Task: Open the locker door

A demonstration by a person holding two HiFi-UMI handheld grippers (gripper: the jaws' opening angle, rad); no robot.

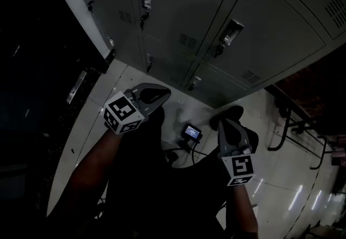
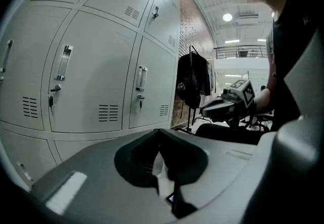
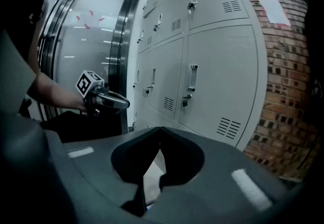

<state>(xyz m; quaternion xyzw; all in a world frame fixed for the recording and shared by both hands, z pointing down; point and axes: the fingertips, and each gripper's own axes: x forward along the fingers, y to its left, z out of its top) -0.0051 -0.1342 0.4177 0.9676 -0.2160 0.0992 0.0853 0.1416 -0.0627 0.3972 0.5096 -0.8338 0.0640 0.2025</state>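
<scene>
A bank of grey lockers (image 1: 216, 11) fills the top of the head view, all doors closed, each with a recessed handle (image 1: 233, 31) and a key lock below it. My left gripper (image 1: 161, 92) is held low in front of the lockers, its jaws together with nothing in them. My right gripper (image 1: 229, 117) hangs further right, also shut and empty. Neither touches a door. In the left gripper view, closed doors with handles (image 2: 142, 78) stand ahead of the jaws (image 2: 160, 133). The right gripper view shows a door handle (image 3: 192, 77) beyond the jaws (image 3: 161, 129).
A small device with a lit screen (image 1: 192, 133) and cables lies on the shiny floor between the grippers. Black metal furniture legs (image 1: 285, 123) stand at right. A black bag (image 2: 193, 80) hangs on a rack beside the lockers. A brick wall (image 3: 288, 91) borders the lockers.
</scene>
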